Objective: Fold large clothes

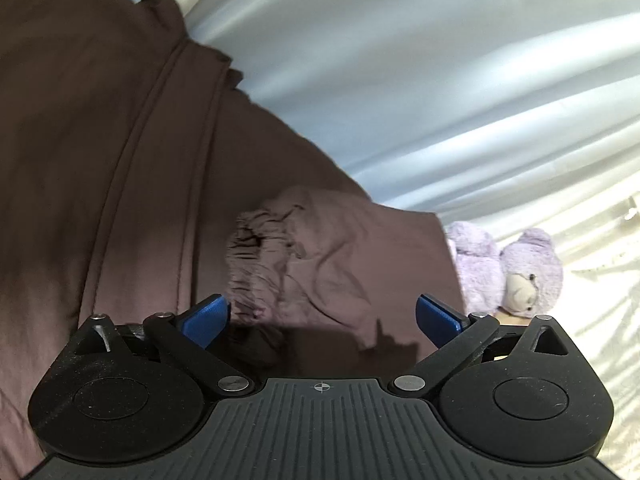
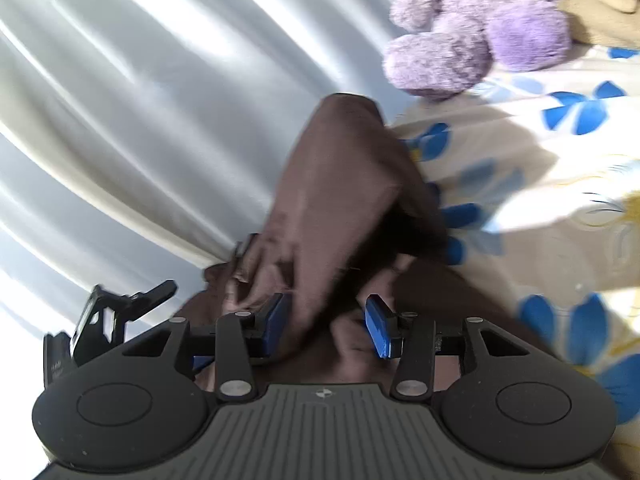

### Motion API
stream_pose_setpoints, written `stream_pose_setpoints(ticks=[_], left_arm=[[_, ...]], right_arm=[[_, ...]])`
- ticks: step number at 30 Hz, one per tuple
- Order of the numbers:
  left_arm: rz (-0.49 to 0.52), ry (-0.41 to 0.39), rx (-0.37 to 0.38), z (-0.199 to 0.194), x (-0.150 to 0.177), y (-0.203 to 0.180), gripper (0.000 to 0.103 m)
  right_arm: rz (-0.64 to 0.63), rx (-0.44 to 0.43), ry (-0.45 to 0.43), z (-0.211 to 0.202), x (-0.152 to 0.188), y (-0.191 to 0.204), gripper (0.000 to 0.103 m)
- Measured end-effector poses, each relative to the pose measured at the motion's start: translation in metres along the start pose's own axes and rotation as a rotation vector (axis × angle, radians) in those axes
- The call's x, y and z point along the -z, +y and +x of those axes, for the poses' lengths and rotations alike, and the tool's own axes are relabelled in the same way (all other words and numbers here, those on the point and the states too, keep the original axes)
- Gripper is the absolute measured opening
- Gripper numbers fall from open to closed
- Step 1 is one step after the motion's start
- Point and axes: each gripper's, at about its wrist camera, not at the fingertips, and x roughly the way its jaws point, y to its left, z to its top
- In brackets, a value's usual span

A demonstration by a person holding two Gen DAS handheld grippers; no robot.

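Observation:
A large dark brown garment (image 1: 120, 160) fills the left and middle of the left wrist view, with a long seam and a gathered elastic band (image 1: 256, 264). My left gripper (image 1: 322, 314) is open just above the cloth by the gathered band, nothing between its blue fingers (image 1: 208, 316). In the right wrist view a raised fold of the same brown garment (image 2: 340, 184) stands up between the blue fingers (image 2: 378, 326) of my right gripper (image 2: 326, 322). Its jaws are partly apart around the cloth, not clamped.
A purple plush bear (image 1: 516, 272) lies at the right, also in the right wrist view (image 2: 476, 28), next to a tan plush (image 2: 600, 4). Pale grey curtains (image 2: 120, 100) hang behind. A white bedsheet with blue flowers (image 2: 560, 160) lies under the garment.

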Motion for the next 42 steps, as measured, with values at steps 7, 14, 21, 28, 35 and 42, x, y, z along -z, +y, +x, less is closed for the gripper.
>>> stream_pose_setpoints(ticks=[7, 14, 21, 28, 35, 42], left_arm=[[-0.018, 0.068, -0.080, 0.016, -0.001, 0.009, 0.052], [-0.050, 0.001, -0.059, 0.010, -0.011, 0.015, 0.020], [0.231, -0.239, -0.039, -0.080, -0.039, -0.038, 0.020], [0.276, -0.315, -0.257, -0.120, -0.057, 0.005, 0.016], [0.116, -0.210, -0.279, -0.099, -0.054, 0.064, 0.019], [0.135, -0.180, -0.249, -0.073, -0.048, 0.062, 0.073]], right_arm=[[0.035, -0.015, -0.006, -0.002, 0.008, -0.011, 0.045], [0.059, 0.004, 0.004, 0.003, 0.005, -0.017, 0.045], [0.184, -0.057, -0.007, 0.005, -0.010, -0.020, 0.052], [0.225, -0.021, 0.029, 0.033, -0.017, -0.019, 0.058], [0.213, 0.022, 0.061, 0.069, -0.016, -0.004, 0.055], [0.174, 0.096, 0.055, 0.078, -0.012, -0.006, 0.026]])
